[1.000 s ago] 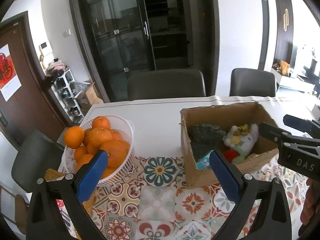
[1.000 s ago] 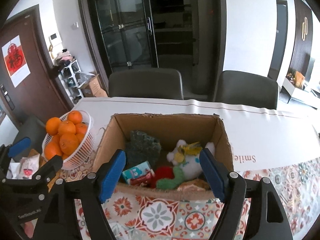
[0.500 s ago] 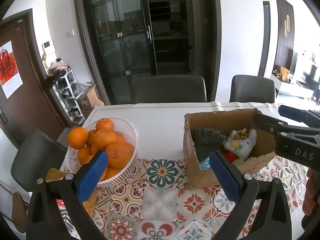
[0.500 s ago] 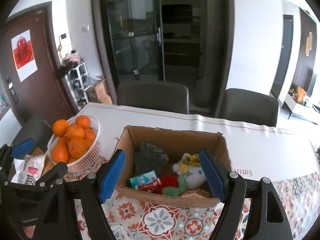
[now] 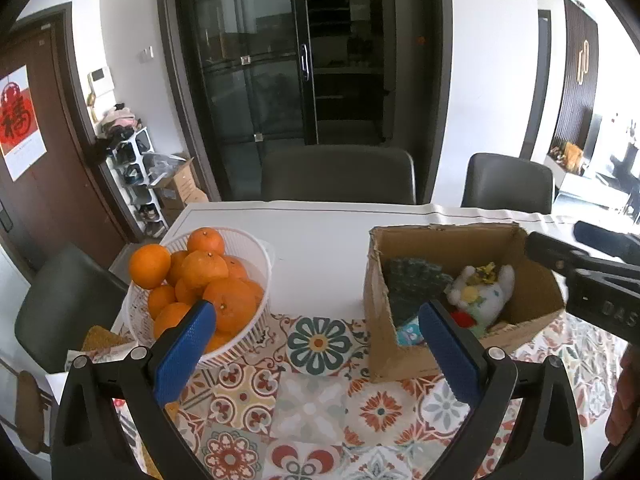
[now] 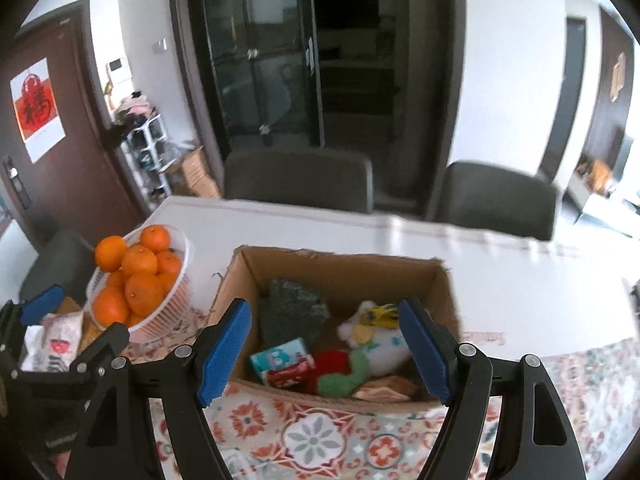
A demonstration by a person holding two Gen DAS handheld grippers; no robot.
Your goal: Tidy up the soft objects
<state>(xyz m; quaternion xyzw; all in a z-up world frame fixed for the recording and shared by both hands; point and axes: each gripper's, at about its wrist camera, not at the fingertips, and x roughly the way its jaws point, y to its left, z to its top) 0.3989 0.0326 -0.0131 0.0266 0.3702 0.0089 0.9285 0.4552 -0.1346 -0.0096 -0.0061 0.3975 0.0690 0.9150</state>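
Note:
An open cardboard box (image 6: 440, 284) (image 5: 384, 344) stands on the patterned table mat. It holds a white plush toy (image 6: 380, 344) (image 5: 480, 292), a dark green sponge-like block (image 6: 292, 316) (image 5: 412, 280), a red and green soft toy (image 6: 344, 372), and small packets (image 6: 280, 358). My right gripper (image 6: 326, 354) is open and empty, above the box's near edge. My left gripper (image 5: 316, 354) is open and empty, above the mat between the box and the basket.
A white basket of oranges (image 5: 200, 284) (image 6: 136, 280) stands left of the box. Snack packets (image 6: 52, 340) lie at the table's left edge. Dark chairs (image 5: 336, 176) stand behind the white table (image 5: 312, 232). The right gripper's body (image 5: 592, 288) shows in the left wrist view.
Both grippers have risen and drawn back from the table; the box and basket look smaller and lower. Both stay open and empty.

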